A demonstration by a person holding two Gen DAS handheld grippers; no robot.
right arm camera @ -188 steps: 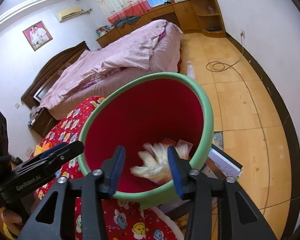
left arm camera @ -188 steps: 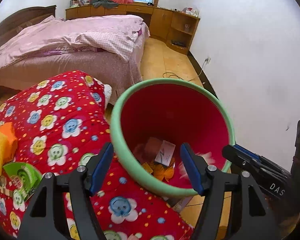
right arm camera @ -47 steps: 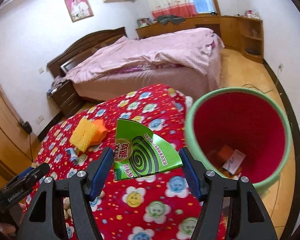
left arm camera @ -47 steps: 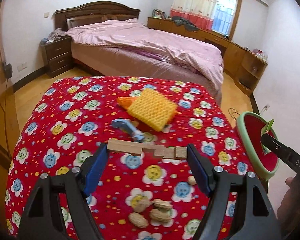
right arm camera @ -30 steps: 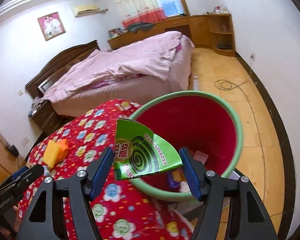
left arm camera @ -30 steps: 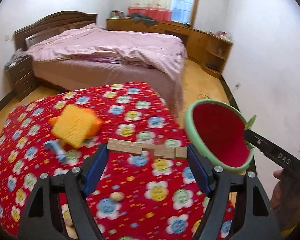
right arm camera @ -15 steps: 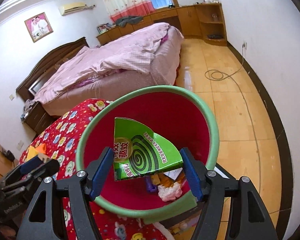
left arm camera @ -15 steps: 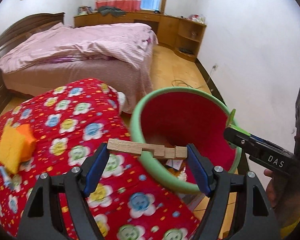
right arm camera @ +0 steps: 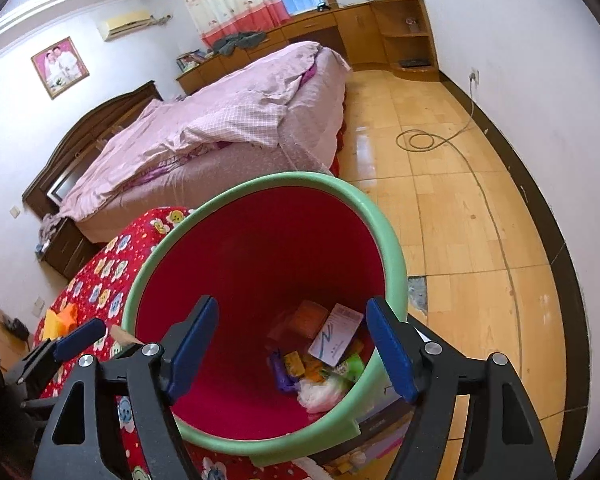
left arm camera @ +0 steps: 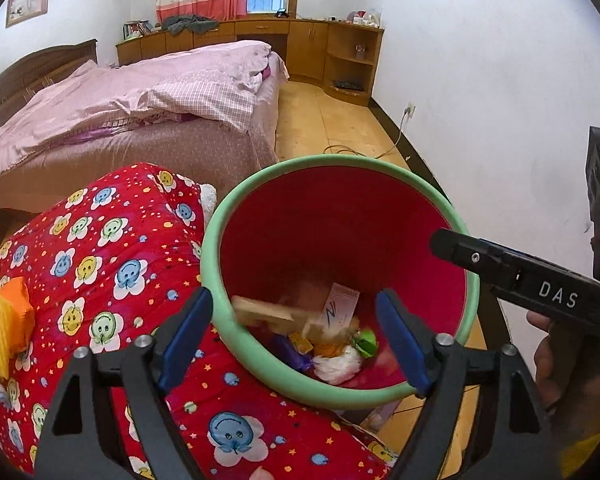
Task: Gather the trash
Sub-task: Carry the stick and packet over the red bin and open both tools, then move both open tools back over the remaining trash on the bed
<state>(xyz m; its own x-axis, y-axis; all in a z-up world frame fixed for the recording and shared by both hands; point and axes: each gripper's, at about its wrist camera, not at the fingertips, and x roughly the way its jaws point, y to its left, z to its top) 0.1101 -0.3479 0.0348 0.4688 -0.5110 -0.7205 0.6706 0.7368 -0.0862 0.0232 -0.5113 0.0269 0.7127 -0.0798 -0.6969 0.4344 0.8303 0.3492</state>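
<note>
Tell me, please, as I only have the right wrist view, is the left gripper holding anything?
Observer: No. The left gripper is opening its jaws, and a blurred wood strip sits clear of both pads, inside the bin.
Operator: How does my right gripper look from there?
Observer: The right gripper is opening its jaws on nothing; one finger pokes in over the bin's right rim.
Operator: Who holds it?
Observer: A bare hand grips it at the picture's right edge.
</note>
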